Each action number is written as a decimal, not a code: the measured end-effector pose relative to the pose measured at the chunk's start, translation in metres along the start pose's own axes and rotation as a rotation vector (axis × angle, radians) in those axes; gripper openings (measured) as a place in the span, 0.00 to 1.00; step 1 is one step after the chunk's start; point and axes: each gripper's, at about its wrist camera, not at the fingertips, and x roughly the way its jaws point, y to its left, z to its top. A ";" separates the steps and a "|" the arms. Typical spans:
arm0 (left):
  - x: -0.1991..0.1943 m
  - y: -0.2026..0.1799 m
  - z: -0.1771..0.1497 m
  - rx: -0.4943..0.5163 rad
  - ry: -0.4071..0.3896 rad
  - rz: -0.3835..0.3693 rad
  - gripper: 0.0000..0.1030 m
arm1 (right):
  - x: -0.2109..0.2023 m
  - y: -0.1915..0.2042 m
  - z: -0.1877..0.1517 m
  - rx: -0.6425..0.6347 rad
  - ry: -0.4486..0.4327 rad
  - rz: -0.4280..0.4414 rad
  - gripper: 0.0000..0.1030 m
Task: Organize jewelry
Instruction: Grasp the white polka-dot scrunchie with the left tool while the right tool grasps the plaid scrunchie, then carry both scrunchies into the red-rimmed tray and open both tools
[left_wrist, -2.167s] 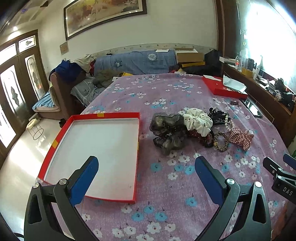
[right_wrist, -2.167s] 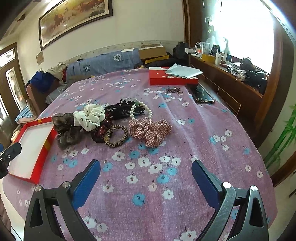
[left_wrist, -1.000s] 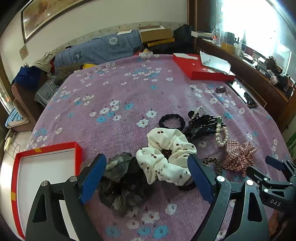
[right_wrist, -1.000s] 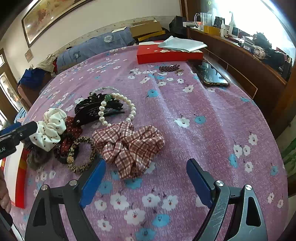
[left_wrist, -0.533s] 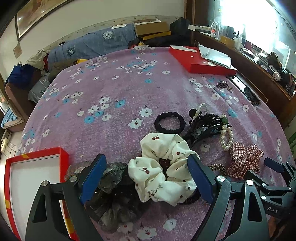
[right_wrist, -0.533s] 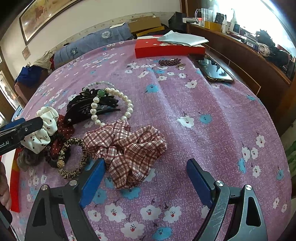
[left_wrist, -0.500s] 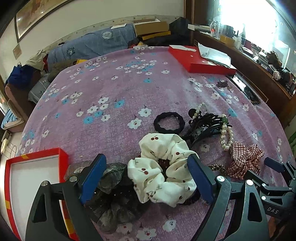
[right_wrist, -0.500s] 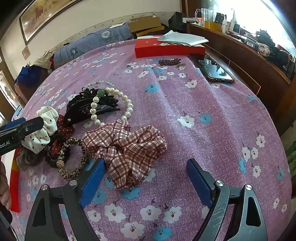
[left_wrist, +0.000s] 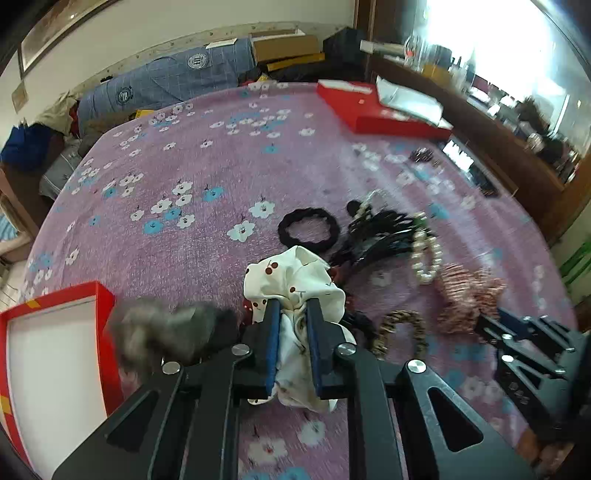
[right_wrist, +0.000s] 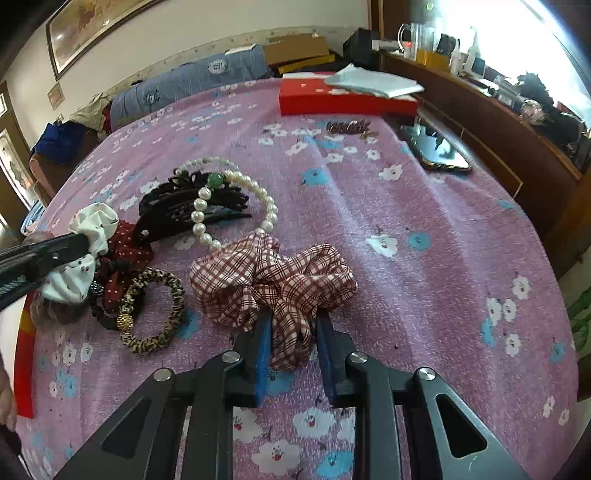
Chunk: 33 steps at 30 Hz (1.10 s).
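While my left hand-held gripper (left_wrist: 291, 334) is closing on the white scrunchie (left_wrist: 295, 284) already bunched between its pads, my right hand-held gripper (right_wrist: 291, 341) is closing on the plaid scrunchie (right_wrist: 273, 277), whose long axis runs left to right across the jaws. What matters next is the red tray (left_wrist: 105, 299), which lies on the bed (left_wrist: 207, 158) to the near left just beside my left hand-held gripper and well apart from my right, so the left is nearer. I count five scrunchies or ties, one pearl bracelet (right_wrist: 236, 188), one black claw clip (right_wrist: 177, 206), one tray.
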 end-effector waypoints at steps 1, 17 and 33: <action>-0.008 0.002 -0.001 -0.010 -0.009 -0.018 0.10 | -0.004 0.001 -0.001 0.001 -0.010 0.004 0.16; -0.092 0.042 -0.035 -0.077 -0.122 -0.074 0.20 | -0.071 0.038 -0.013 -0.065 -0.132 0.018 0.14; -0.003 0.009 0.001 0.127 -0.042 -0.112 0.46 | -0.053 0.026 -0.039 -0.011 -0.051 0.064 0.14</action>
